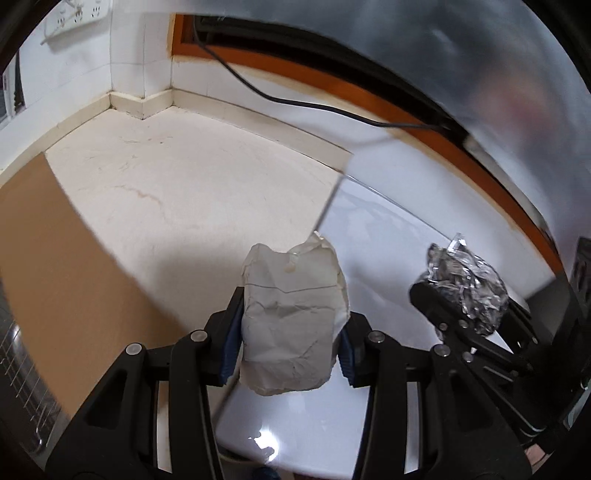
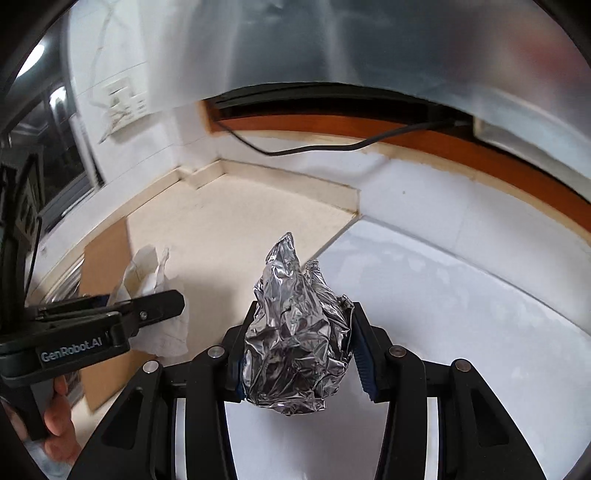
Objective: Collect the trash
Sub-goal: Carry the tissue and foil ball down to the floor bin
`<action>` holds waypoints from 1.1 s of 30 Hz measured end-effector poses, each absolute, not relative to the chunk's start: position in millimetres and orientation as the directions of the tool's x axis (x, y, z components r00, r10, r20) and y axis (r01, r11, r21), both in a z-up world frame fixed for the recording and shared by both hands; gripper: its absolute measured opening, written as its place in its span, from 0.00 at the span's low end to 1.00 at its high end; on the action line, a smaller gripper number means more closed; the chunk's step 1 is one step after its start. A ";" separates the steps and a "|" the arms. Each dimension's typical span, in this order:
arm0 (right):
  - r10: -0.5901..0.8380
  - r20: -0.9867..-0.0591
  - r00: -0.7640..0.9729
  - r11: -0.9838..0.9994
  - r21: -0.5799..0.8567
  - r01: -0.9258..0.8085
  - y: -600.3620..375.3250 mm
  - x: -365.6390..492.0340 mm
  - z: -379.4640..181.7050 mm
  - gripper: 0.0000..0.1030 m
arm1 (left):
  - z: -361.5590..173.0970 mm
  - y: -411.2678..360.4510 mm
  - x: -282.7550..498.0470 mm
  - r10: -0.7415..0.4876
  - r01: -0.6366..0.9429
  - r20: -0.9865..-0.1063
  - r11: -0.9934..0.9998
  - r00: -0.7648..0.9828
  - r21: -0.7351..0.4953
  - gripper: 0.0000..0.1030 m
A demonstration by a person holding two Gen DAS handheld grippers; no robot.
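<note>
A crumpled white paper wad (image 1: 291, 280) is clamped between the blue pads of my left gripper (image 1: 290, 332), held up over the seam between a beige counter and a white glossy surface. My right gripper (image 2: 301, 347) is shut on a crumpled ball of silver foil (image 2: 295, 332), also lifted above the white surface. In the left wrist view the right gripper (image 1: 469, 306) and its foil (image 1: 469, 277) hang to the right. From the right wrist camera, the left gripper (image 2: 162, 299) with the paper (image 2: 147, 269) is at the left, and a person's hand (image 2: 59, 417) holds its handle.
Below lie a beige counter (image 1: 166, 177) and a white glossy surface (image 1: 369, 240). A brown cardboard sheet (image 1: 37, 240) and a wire rack (image 1: 18, 369) are at the left. A black cable (image 1: 295, 99) runs along the white wall under an orange-framed opening. A socket strip (image 1: 77, 14) hangs on the wall.
</note>
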State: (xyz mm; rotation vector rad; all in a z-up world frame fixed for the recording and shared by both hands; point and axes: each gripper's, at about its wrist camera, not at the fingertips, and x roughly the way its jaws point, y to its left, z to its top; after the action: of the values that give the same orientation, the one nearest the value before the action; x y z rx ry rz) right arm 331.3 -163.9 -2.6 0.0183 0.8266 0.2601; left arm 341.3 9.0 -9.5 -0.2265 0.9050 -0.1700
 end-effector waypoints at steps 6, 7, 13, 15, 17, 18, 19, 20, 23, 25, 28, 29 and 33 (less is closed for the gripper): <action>0.297 -0.698 0.652 0.949 0.138 -0.284 -142.3 254.5 16.0 0.43 | -1.0 11.1 253.0 -0.271 0.110 -0.738 0.959 0.618 -0.260 0.38; 0.305 -0.694 0.652 0.946 0.141 -0.292 -143.6 239.4 18.4 0.43 | -2.1 12.6 238.5 -0.271 0.114 -0.736 0.960 0.620 -0.257 0.38; 0.345 -0.692 0.634 0.926 0.142 -0.349 -134.3 164.4 13.1 0.43 | -19.8 19.5 162.7 -0.220 0.126 -0.726 0.975 0.652 -0.181 0.38; 0.356 -0.690 0.630 0.920 0.142 -0.364 -147.8 127.5 16.0 0.43 | -27.4 19.1 144.6 -0.211 0.136 -0.727 0.977 0.653 -0.162 0.38; 0.370 -0.691 0.621 0.911 0.140 -0.388 -147.6 100.6 13.2 0.43 | -35.8 17.9 128.8 -0.209 0.142 -0.729 0.978 0.652 -0.154 0.38; 0.371 -0.693 0.618 0.908 0.131 -0.397 -145.6 88.4 10.8 0.43 | -40.4 17.1 120.0 -0.208 0.146 -0.731 0.978 0.650 -0.148 0.38; 0.370 -0.695 0.617 0.906 0.124 -0.405 -145.0 77.0 8.5 0.43 | -44.0 16.1 115.2 -0.206 0.148 -0.732 0.978 0.650 -0.144 0.38; 0.372 -0.696 0.614 0.903 0.120 -0.412 -145.6 64.1 6.8 0.43 | -48.4 15.0 107.8 -0.201 0.151 -0.733 0.979 0.650 -0.136 0.38; 0.382 -0.706 0.596 0.894 0.120 -0.431 -142.7 38.4 -4.6 0.43 | -61.6 10.2 89.6 -0.179 0.161 -0.735 0.982 0.654 -0.096 0.39; 0.381 -0.719 0.581 0.891 0.116 -0.440 -140.8 25.9 -16.2 0.43 | -71.5 6.7 82.0 -0.160 0.164 -0.739 0.984 0.655 -0.068 0.39; 0.372 -0.748 0.550 0.887 0.111 -0.448 -137.8 15.5 -39.1 0.43 | -89.0 1.4 75.7 -0.144 0.176 -0.754 0.984 0.641 -0.038 0.39; 0.366 -0.760 0.537 0.886 0.109 -0.450 -136.5 11.1 -49.4 0.43 | -96.6 -0.4 74.9 -0.145 0.182 -0.764 0.983 0.628 -0.036 0.39; 0.356 -0.797 0.487 0.888 0.127 -0.442 -136.0 5.8 -86.2 0.43 | -126.8 -3.8 73.4 -0.143 0.190 -0.802 0.981 0.580 -0.038 0.39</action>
State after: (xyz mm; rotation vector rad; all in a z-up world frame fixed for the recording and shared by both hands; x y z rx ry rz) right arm 5.8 -136.0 -86.2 -0.0998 0.9448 0.4862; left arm 73.4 -3.8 -126.8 0.0542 0.9315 -0.1951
